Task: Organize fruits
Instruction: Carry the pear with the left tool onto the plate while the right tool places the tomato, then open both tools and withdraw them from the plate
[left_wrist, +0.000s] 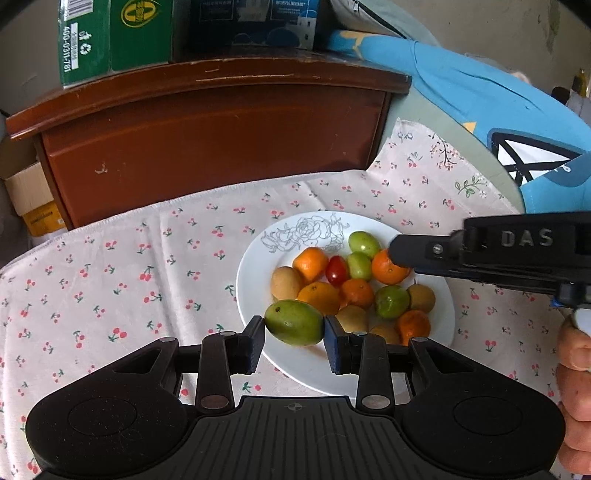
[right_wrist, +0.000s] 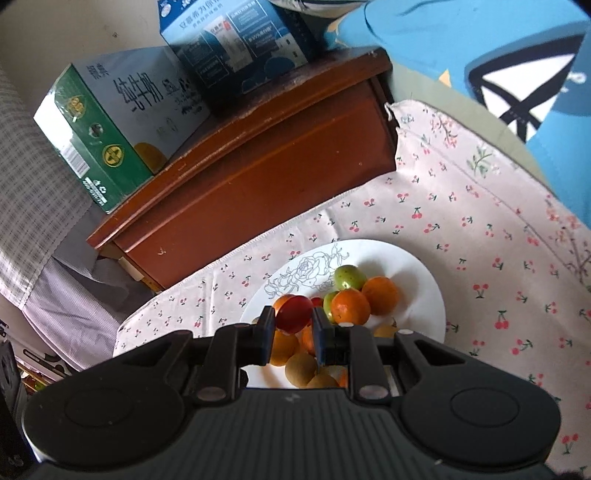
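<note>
A white plate with a rose drawing holds several small fruits: oranges, green ones, brownish ones and a red tomato. My left gripper is shut on a large green fruit over the plate's near rim. My right gripper is shut on a red fruit just above the plate. The right gripper's body reaches in from the right in the left wrist view, its tip over the far oranges.
The plate sits on a cherry-print cloth. A brown wooden cabinet stands behind it with a green carton and a blue carton on top. Blue bedding lies at the right.
</note>
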